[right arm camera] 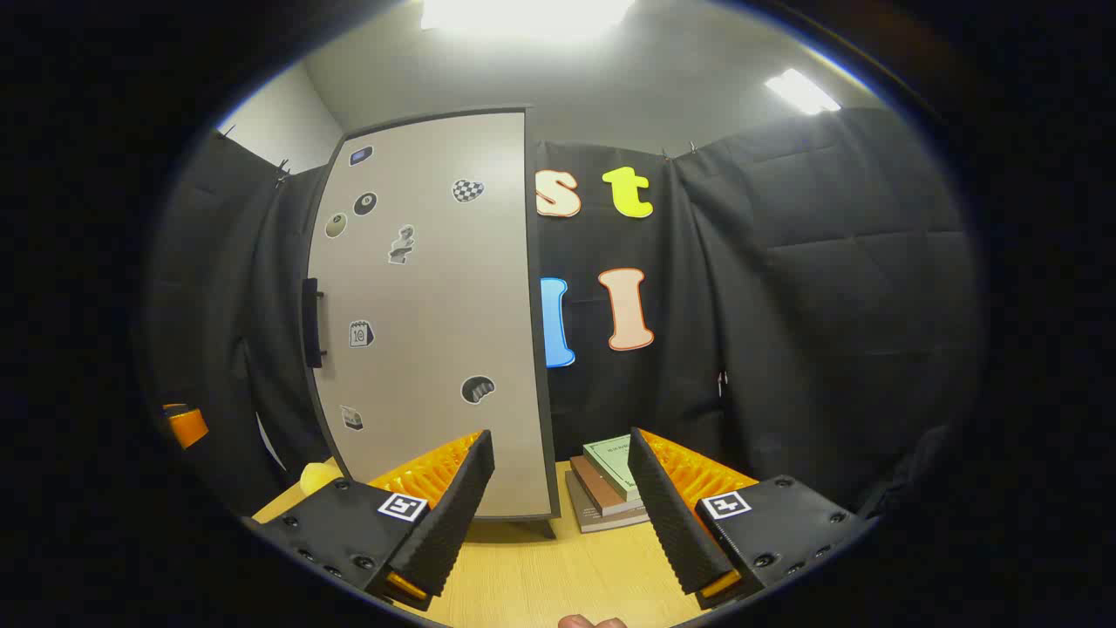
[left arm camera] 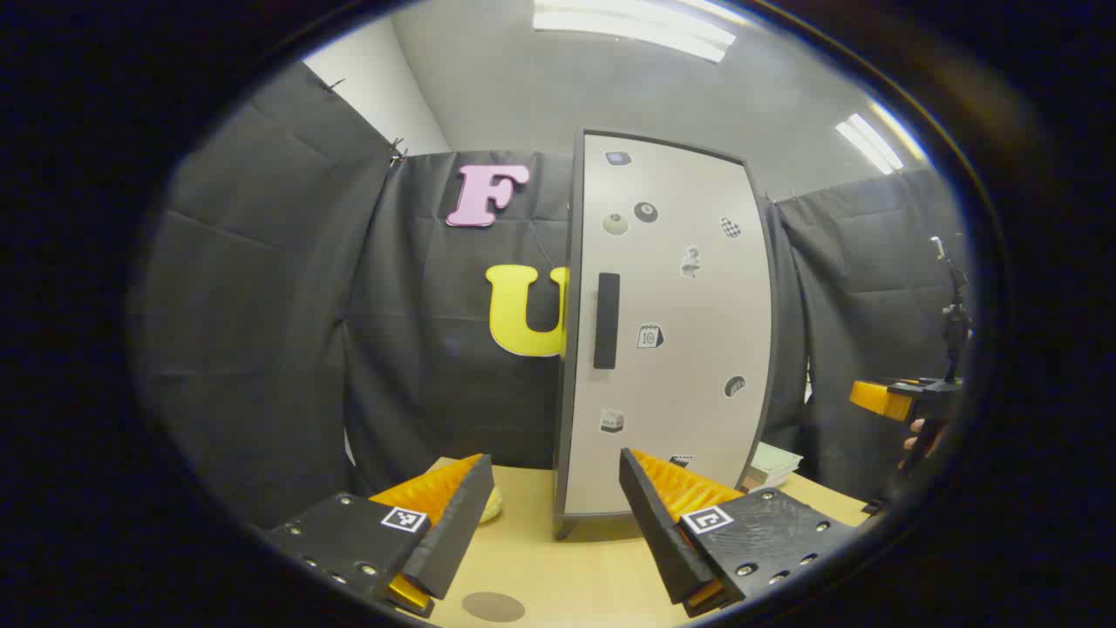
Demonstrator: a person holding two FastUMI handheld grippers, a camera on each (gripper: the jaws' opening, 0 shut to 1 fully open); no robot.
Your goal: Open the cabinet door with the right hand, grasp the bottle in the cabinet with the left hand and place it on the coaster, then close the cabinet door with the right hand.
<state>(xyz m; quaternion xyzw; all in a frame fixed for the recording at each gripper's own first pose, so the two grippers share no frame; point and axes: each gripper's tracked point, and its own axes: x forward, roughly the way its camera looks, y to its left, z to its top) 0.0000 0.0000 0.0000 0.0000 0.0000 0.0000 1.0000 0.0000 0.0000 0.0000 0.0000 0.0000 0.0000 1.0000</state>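
Note:
A tall pale cabinet (left arm camera: 671, 331) with a dark frame stands on the wooden table, door shut, with a black vertical handle (left arm camera: 607, 320) near its left edge. The same cabinet (right arm camera: 427, 314) and handle (right arm camera: 312, 323) appear in the right gripper view. My left gripper (left arm camera: 554, 515) is open, a short way in front of the cabinet's lower left. My right gripper (right arm camera: 558, 506) is open too, facing the cabinet's right edge, and it appears far right in the left gripper view (left arm camera: 907, 401). A dark round coaster (left arm camera: 493, 606) lies on the table below the left gripper. The bottle is hidden.
A stack of books (right arm camera: 610, 484) lies right of the cabinet, seen also as the books (left arm camera: 772, 462). A pale yellow object (right arm camera: 318, 477) sits left of the cabinet, partly behind a finger. Black cloth walls close the booth behind.

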